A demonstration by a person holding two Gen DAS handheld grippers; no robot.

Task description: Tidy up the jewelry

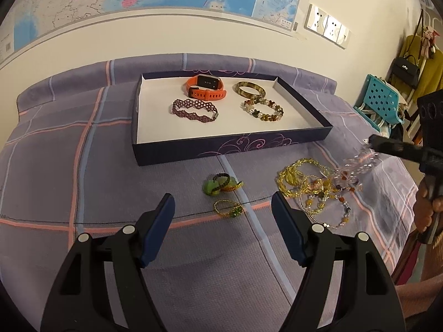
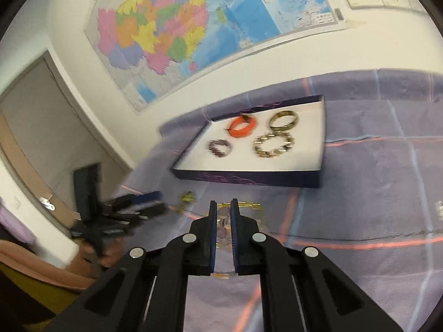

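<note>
Four pieces already lie in the shallow dark-blue cardboard box [image 1: 301,138] at my twelve o'clock on the bed. I have the right hand-held gripper [image 2: 223,207] pinched narrow on a clear pale-pink beaded bracelet [image 1: 360,163], which hangs blurred above the tangled yellow bead pile [image 1: 304,182] at my two o'clock. To do this well I should lift straight until it hangs free of the tangle, then carry it to bare white floor in the box. My left hand-held gripper [image 1: 223,204] waits wide apart, holding nothing.

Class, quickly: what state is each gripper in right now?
Left gripper: open, holding nothing.
Right gripper: shut on a clear, pale beaded bracelet.
</note>
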